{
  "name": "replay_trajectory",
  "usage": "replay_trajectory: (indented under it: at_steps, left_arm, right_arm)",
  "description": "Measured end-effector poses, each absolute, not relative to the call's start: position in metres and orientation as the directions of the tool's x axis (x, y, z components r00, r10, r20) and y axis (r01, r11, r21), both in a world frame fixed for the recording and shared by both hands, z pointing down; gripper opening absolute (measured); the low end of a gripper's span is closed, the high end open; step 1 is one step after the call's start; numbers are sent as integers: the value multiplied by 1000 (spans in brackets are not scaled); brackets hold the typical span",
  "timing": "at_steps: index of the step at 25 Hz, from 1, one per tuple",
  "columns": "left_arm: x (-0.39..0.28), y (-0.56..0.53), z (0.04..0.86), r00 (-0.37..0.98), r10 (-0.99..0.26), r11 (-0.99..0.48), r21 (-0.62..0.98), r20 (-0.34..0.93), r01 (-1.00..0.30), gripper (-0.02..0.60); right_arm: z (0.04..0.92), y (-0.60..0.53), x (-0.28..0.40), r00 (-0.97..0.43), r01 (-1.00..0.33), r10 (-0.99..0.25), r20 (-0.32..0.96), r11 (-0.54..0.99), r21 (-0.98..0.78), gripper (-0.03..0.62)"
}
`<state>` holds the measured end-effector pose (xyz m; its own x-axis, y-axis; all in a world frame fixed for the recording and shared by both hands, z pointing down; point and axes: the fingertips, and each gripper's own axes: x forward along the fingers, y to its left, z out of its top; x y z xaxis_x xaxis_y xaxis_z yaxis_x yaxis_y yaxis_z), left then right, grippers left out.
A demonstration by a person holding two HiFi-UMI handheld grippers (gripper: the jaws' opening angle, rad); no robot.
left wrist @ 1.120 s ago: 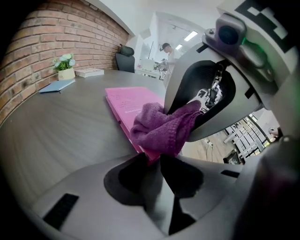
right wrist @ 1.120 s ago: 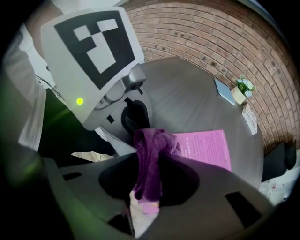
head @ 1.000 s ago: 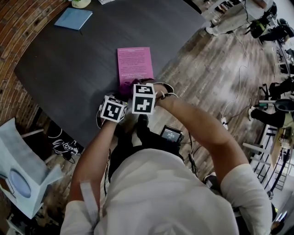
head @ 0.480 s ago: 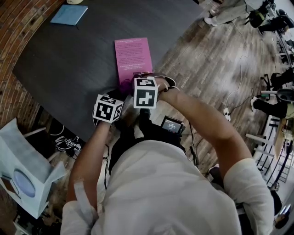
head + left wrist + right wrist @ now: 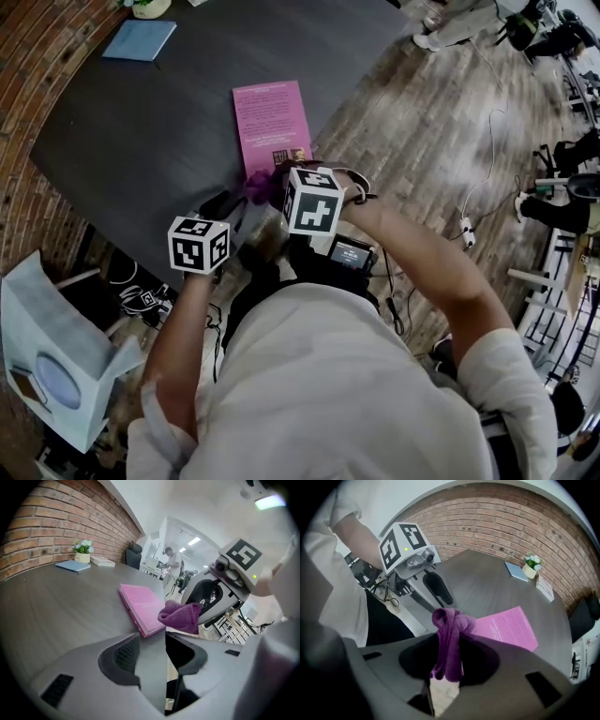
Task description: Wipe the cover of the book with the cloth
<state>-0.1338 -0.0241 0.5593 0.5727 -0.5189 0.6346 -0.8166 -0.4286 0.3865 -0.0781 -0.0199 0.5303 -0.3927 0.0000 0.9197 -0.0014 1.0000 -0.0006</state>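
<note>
Dark table: carries the pink book, which lies flat, closed, its long side running away from the person and its near end close to the table's near edge. Compared with a second ago, the book lies in the same place.

Right gripper: at the book's near end, as before. In the right gripper view its jaws are pressed together on a bunched purple cloth, which rises between them and droops below.

Left gripper: a second ago its marker cube sat just beside the right gripper's cube at the book's near end; now it has drawn back from the book, toward the person's left. Its jaws stand spread, wider than a second ago, with only bare table between them.

Cloth: hangs at the book's near right corner; contact with the cover cannot be told.

Blue notebook and potted plant: well beyond the book's far end, by the brick wall.
</note>
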Motion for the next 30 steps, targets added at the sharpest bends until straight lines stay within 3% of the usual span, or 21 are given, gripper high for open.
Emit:
replay_trajectory:
  at_steps: [6, 14, 30]
  left_arm:
    - [-144, -26, 525, 587, -592, -404, 427, 553, -809, 178]
    - [-161, -16, 474, 603, -701, -390, 504, 380, -771, 118]
    - [-179, 7, 393, 664, -720, -501, 512, 200, -698, 83]
  right_arm:
    - [501, -25, -86, -470, -80, -58, 881, 997, 23, 120]
    - [466, -33, -87, -563, -251, -209, 800, 965, 75, 120]
    - [381, -34, -50, -651, -594, -484, 585, 805, 5, 120]
